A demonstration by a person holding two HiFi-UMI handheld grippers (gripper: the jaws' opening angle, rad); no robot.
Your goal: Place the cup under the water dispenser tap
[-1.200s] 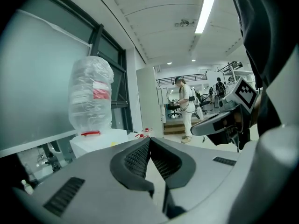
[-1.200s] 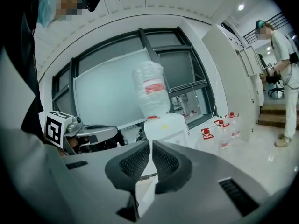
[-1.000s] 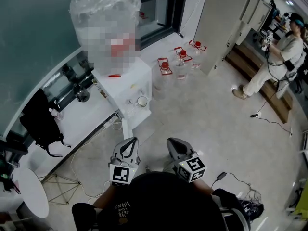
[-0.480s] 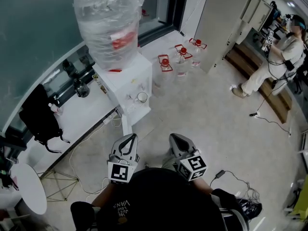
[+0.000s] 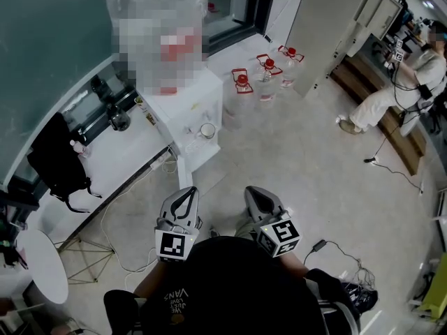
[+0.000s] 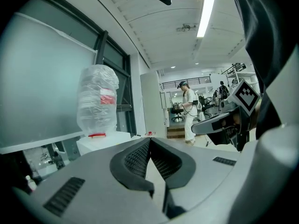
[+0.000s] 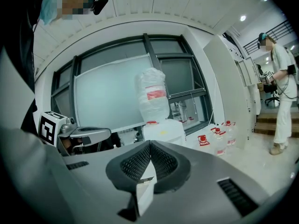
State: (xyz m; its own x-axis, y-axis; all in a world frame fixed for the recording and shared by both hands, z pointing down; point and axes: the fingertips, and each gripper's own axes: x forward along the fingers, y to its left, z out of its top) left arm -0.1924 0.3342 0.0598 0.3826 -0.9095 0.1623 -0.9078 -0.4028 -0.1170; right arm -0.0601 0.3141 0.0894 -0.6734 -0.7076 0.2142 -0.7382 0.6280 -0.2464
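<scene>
Black top (image 5: 192,307) with white lettering; left gripper (image 5: 186,192) and right gripper (image 5: 253,192) grey-shelled; black ribbed pads (image 6: 136,159); black-and-white marker cubes (image 5: 173,245).

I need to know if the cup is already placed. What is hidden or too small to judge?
Head view: the small white cup sits at the front of the white water dispenser, but its taps are too small to see.
Left gripper view: the left claw hides cup and taps.
Right gripper view: the right claw does too.
</scene>
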